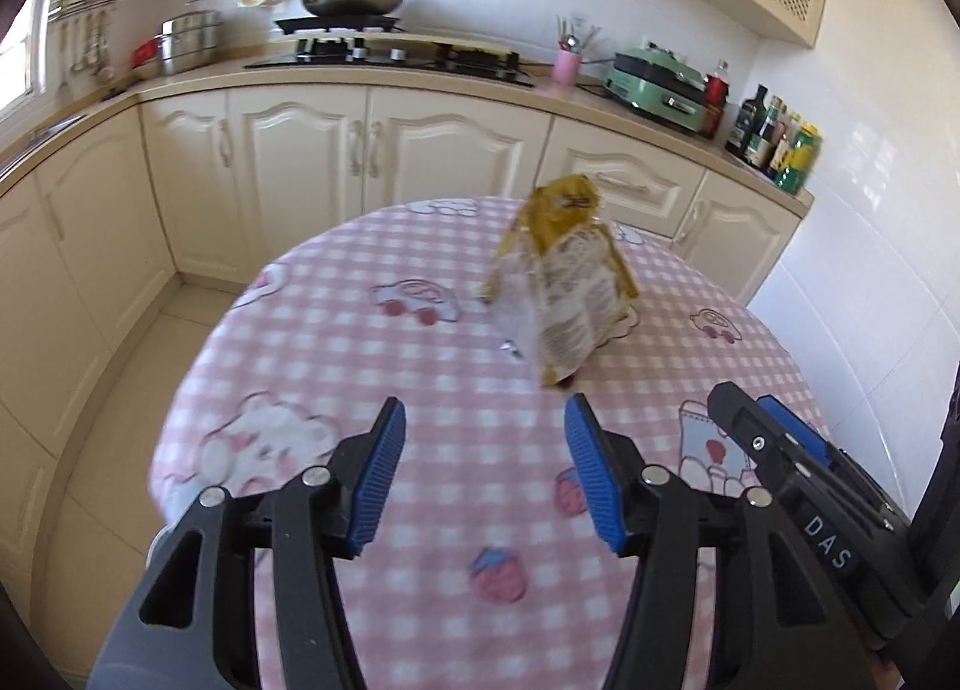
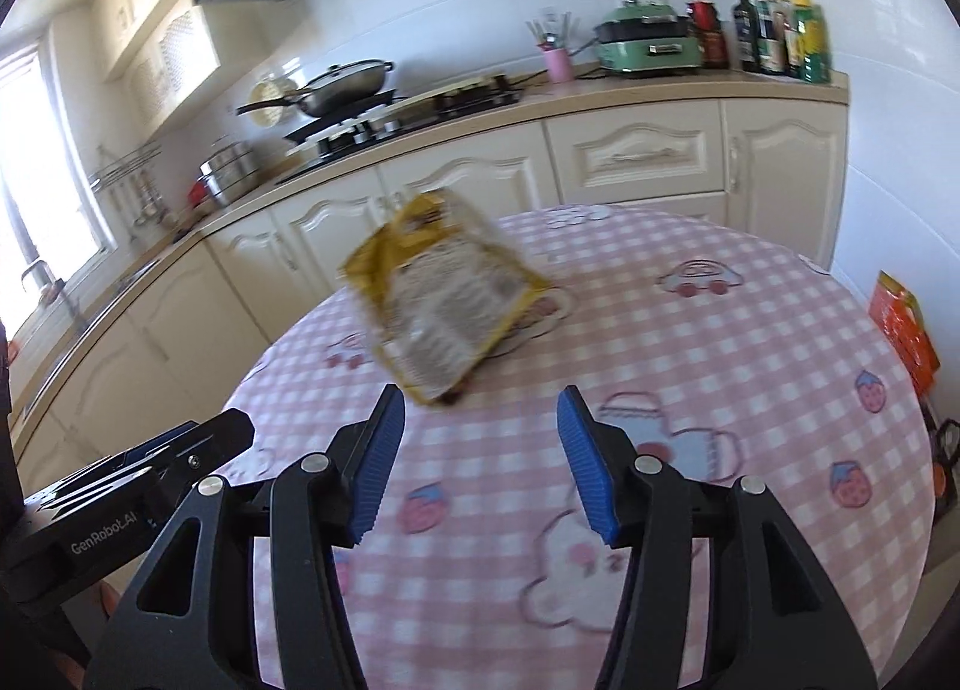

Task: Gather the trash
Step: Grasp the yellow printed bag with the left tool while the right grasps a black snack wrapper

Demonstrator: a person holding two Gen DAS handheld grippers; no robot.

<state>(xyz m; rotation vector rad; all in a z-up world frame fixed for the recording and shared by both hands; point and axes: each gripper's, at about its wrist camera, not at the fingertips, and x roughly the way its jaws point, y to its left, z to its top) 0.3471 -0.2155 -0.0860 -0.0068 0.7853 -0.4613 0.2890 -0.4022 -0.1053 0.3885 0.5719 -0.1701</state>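
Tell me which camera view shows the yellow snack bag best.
The left wrist view: the yellow snack bag stands fairly sharp there, printed panel facing the camera, on the pink checked tablecloth. The right wrist view shows the same bag larger but tilted and motion-blurred.

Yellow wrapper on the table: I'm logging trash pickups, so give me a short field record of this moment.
trash item: yellow wrapper, crumpled, printed text side facing the cameras
location: on the pink checked tablecloth of the round table
left tongs: open, empty, short of the wrapper
right tongs: open, empty, short of the wrapper
contact: neither tongs touches the wrapper
image quality: wrapper motion-blurred in both views
pickup status: not yet grasped
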